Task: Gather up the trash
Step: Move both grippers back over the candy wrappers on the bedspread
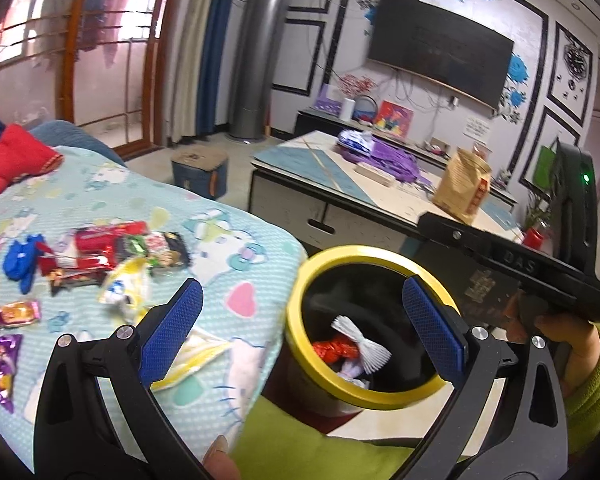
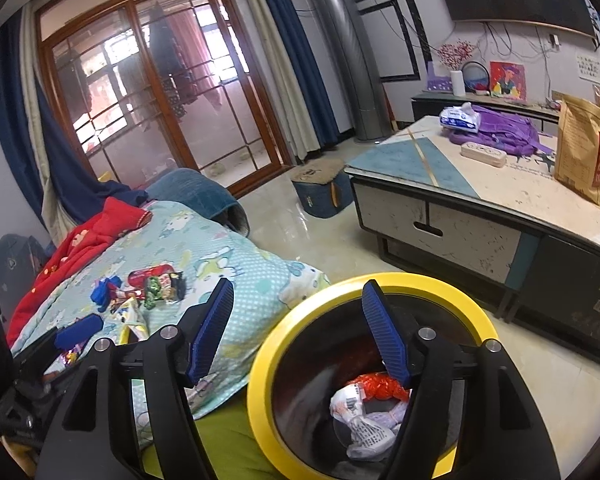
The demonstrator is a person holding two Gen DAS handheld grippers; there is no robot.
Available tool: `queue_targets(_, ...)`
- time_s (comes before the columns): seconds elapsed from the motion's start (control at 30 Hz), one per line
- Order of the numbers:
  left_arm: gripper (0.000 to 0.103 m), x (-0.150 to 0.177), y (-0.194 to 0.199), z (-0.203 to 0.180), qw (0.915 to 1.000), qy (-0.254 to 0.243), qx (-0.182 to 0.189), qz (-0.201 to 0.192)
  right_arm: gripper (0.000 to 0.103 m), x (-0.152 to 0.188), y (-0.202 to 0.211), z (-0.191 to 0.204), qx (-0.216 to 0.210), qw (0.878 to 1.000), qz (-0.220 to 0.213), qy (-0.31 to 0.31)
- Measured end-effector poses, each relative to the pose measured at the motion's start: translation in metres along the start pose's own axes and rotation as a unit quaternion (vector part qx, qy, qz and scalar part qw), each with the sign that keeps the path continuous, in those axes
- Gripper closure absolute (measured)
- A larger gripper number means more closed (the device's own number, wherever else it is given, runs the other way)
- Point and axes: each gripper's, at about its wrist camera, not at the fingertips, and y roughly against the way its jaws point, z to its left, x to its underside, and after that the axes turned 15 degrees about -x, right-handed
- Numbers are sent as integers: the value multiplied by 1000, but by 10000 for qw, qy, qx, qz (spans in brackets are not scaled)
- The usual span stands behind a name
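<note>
From the left wrist view, the yellow-rimmed bin (image 1: 369, 326) sits in the lower middle of the frame with a few bits already dropped in: a white pleated paper (image 1: 361, 344) and a red crumpled wrapper (image 1: 333, 350) lie at the bottom. The left gripper (image 1: 301, 332) hangs over the bin's edge with its jaws spread wide and nothing between them. A good share of the work is plainly left, since a heap of snack wrappers (image 1: 112, 256) litters the cartoon-print bed cover (image 1: 236, 248) at centre left, with two purple packets (image 1: 4, 336) at the far left edge (I count well over half a dozen pieces). In the right wrist view the same bin (image 2: 260, 364) fills the lower middle, white and red trash (image 2: 363, 404) inside it, and the right gripper (image 2: 296, 332) stands above it, jaws partly apart and empty. The wrappers (image 2: 148, 286) wait at lower left on the bed. By my reckoning, the job is early to midway; the worktop (image 2: 499, 184) at right looks like no part of it.
</note>
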Motion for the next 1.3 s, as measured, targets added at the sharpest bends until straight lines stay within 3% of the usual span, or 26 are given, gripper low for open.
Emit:
queue_targets(0.73, 11, -11, 38, 60, 9936, 570, -782, -580, 34, 7, -21, 79, -579, 9948, 359, 760)
queue_targets(1.07, 11, -16, 49, 103, 9850, 965, -1219, -749, 33, 11, -40, 113, -870, 9890, 615, 1023)
queue_targets(1.3, 11, -16, 47, 141, 9776, 1322, -1501, -655, 31, 20, -62, 131, -1037, 9839, 900, 1141)
